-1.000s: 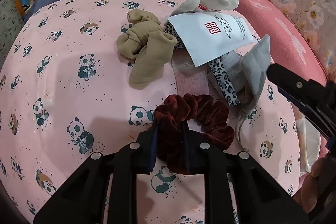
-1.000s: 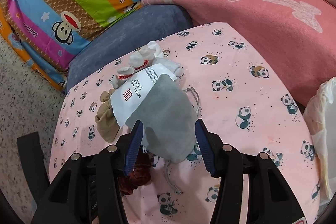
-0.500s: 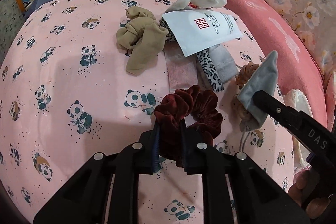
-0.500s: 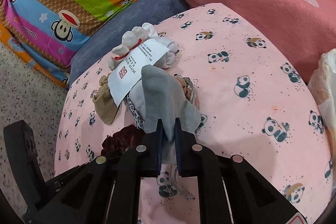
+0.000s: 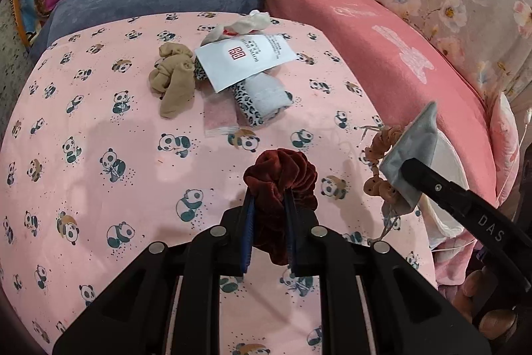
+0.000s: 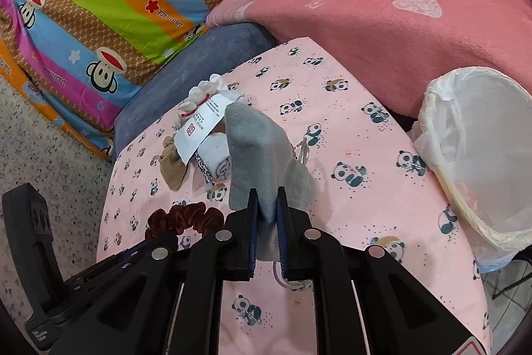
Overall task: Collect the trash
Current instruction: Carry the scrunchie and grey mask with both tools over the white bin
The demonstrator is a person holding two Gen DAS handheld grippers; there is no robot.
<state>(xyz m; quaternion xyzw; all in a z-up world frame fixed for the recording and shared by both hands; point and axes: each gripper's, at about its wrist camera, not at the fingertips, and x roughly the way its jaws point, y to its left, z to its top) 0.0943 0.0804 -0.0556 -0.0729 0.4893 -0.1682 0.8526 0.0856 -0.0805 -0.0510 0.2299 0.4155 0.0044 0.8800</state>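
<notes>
Left wrist view, lower centre: the left gripper (image 5: 269, 218) is clamped on a dark red velvet scrunchie (image 5: 281, 178), lifted off the panda-print pink sheet (image 5: 99, 155). Right wrist view, lower centre: the right gripper (image 6: 266, 222) is closed on a grey cloth pouch (image 6: 259, 155), held raised. A white-lined waste basket (image 6: 472, 155) is seen at the right edge. Left on the sheet, upper centre of the left view: a white paper packet (image 5: 246, 59), a beige stocking (image 5: 173, 82) and a leopard-print cloth roll (image 5: 262, 98).

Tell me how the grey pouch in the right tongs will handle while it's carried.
Probably floppy: the grey pouch folds and sags from the right tongs. Likely light. Its drawstring dangles and may snag.
</notes>
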